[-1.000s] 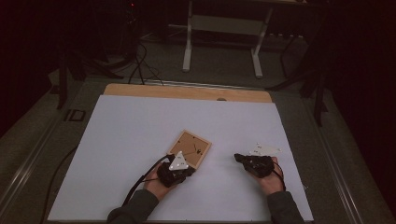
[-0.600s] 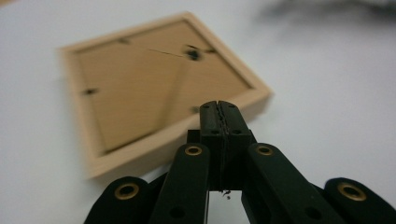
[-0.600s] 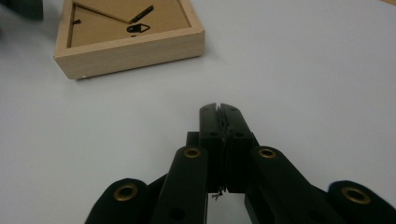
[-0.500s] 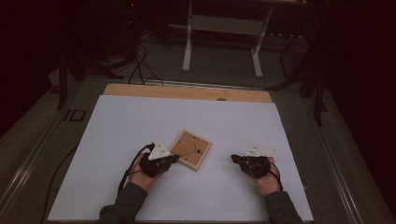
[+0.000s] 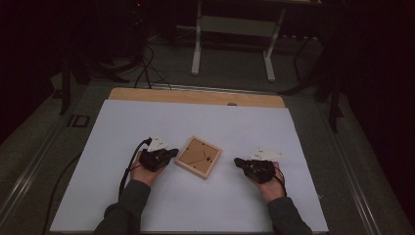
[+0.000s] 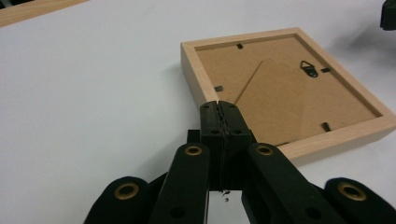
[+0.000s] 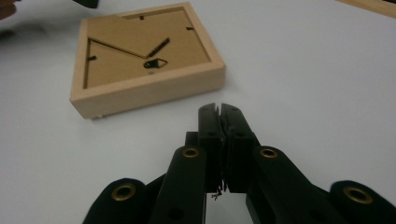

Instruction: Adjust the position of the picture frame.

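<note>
A square wooden picture frame (image 5: 198, 156) lies face down on the white table cover, its brown backing board, small clips and metal hanger facing up. My left gripper (image 5: 172, 152) is just left of it, jaws shut with nothing in them, tips close to the frame's near left edge (image 6: 198, 81). My right gripper (image 5: 238, 162) lies to the frame's right, a short gap away, also shut and empty. In the right gripper view the frame (image 7: 144, 56) sits ahead and to the left of the closed jaw tips (image 7: 220, 108).
The white cover (image 5: 122, 127) spreads over most of the table, with a strip of bare wood (image 5: 195, 96) along the far edge. Beyond the table, a dark floor holds cables (image 5: 144, 66) and a white stand (image 5: 232, 34).
My left gripper moved left and up, from the frame's lower left corner to its left side. My right gripper drifted slightly left. The frame has stayed put.
</note>
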### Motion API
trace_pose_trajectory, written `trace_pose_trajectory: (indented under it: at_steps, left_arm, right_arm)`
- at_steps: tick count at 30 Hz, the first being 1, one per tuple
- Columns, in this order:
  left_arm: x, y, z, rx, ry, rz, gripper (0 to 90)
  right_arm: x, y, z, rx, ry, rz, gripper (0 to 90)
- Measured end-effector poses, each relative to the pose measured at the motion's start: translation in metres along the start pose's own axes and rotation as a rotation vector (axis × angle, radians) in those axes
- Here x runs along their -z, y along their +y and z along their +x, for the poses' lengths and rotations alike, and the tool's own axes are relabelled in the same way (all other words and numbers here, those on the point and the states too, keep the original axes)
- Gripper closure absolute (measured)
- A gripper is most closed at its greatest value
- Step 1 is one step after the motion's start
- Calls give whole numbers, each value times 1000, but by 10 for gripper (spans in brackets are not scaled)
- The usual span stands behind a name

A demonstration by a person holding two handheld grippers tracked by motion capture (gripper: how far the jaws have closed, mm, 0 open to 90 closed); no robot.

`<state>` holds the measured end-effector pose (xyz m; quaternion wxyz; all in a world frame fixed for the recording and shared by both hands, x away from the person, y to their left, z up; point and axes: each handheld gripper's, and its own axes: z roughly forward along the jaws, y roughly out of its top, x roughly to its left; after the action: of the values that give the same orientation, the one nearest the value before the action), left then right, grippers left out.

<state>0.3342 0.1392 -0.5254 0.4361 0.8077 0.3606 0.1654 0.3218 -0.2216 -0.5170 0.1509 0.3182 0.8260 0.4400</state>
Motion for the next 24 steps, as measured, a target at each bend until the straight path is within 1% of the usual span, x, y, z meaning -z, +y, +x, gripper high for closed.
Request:
trace_pose_trajectory:
  at_steps: [1, 2, 4, 6, 8, 12, 16, 18, 24]
  left_arm:
    - [-1, 0, 0, -1, 0, 7, 900]
    - [-3, 0, 1, -2, 0, 12, 900]
    - [-6, -1, 0, -5, -1, 26, 900]
    - [-8, -2, 0, -4, -4, 33, 900]
    - [-8, -2, 0, -5, -4, 37, 900]
    - [-8, -2, 0, -7, 1, 44, 900]
    - [-8, -2, 0, -3, -2, 44, 900]
    - [-8, -2, -2, -8, 1, 47, 900]
    - [-7, -2, -4, -5, -6, 45, 900]
  right_arm:
    - [-6, 3, 4, 10, 6, 9, 876]
    - [-6, 3, 4, 10, 6, 9, 876]
    - [-12, 6, 9, 17, 18, 21, 880]
    - [-19, 10, 17, 45, 27, 47, 889]
    - [-22, 12, 19, 52, 30, 51, 891]
    - [-33, 14, 25, 56, 39, 80, 894]
    - [-43, 13, 32, 50, 66, 108, 895]
    - [-46, 14, 35, 61, 72, 121, 897]
    - [-46, 14, 34, 51, 66, 125, 896]
